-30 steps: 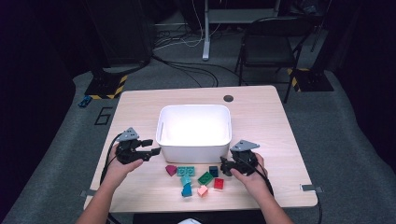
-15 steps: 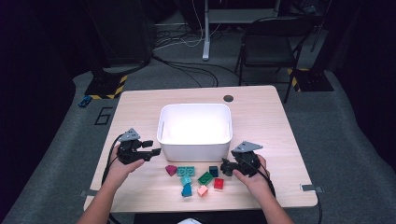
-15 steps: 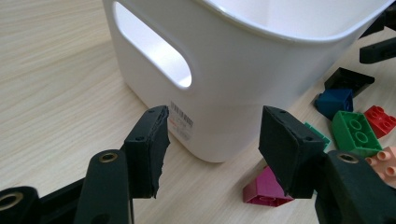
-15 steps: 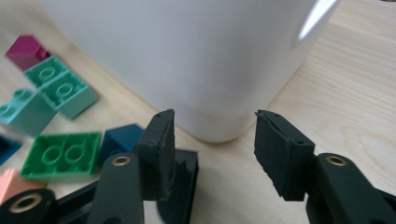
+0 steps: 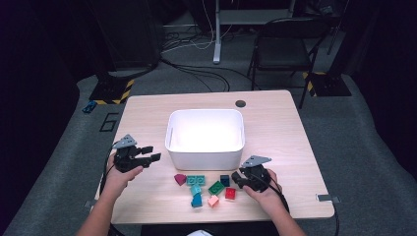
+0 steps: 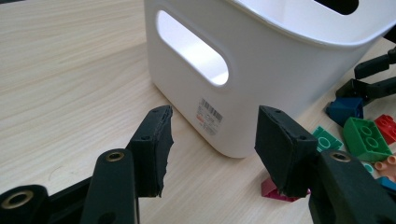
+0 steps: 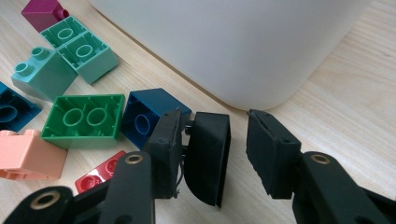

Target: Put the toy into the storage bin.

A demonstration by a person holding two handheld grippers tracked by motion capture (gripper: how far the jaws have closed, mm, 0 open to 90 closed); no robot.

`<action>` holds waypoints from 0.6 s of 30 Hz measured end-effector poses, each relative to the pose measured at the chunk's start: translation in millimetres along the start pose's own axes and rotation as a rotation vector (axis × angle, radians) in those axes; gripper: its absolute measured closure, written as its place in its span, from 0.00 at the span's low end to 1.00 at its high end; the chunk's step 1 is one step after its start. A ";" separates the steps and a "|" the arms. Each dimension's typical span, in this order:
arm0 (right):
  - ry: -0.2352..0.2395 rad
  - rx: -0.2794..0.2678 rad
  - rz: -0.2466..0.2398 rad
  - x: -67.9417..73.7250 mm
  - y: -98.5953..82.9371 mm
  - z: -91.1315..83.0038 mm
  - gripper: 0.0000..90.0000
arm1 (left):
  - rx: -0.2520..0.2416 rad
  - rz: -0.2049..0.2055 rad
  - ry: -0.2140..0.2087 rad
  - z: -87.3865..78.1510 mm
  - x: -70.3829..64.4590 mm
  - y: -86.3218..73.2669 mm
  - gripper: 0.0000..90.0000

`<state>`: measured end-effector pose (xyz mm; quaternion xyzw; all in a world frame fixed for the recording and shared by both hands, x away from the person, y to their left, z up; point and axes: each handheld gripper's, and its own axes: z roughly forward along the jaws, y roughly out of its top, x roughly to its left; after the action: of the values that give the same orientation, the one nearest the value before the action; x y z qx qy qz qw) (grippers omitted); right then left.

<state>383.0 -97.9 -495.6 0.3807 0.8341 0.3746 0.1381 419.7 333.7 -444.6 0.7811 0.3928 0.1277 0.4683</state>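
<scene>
A white bin (image 5: 205, 135) stands mid-table, and loose bricks lie in front of it: magenta (image 5: 180, 179), mint (image 5: 195, 180), dark blue (image 5: 224, 180), green (image 5: 216, 187), red (image 5: 230, 193), salmon (image 5: 213, 200) and blue (image 5: 197, 200). My left gripper (image 5: 150, 153) hovers wide open at the bin's front left corner (image 6: 233, 135), holding nothing. My right gripper (image 5: 238, 178) sits low at the right end of the bricks. Its jaws stand a narrow gap apart and hold nothing. The dark blue brick (image 7: 152, 114) lies just past the left one.
The bin's near wall (image 7: 233, 42) rises right behind the right gripper. Bare tabletop (image 5: 290, 132) lies to the bin's right and left. A black chair (image 5: 282, 46) and floor cables stand beyond the table's far edge.
</scene>
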 end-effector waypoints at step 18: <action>-0.004 0.062 -0.060 5.7 -1.8 5.9 0.73 | -0.017 -0.015 0.017 -2.0 2.9 -1.3 0.51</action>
<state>381.3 -91.4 -500.6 0.3603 0.8561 0.3434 0.1392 419.8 337.5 -445.2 0.7729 0.4014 0.1344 0.4726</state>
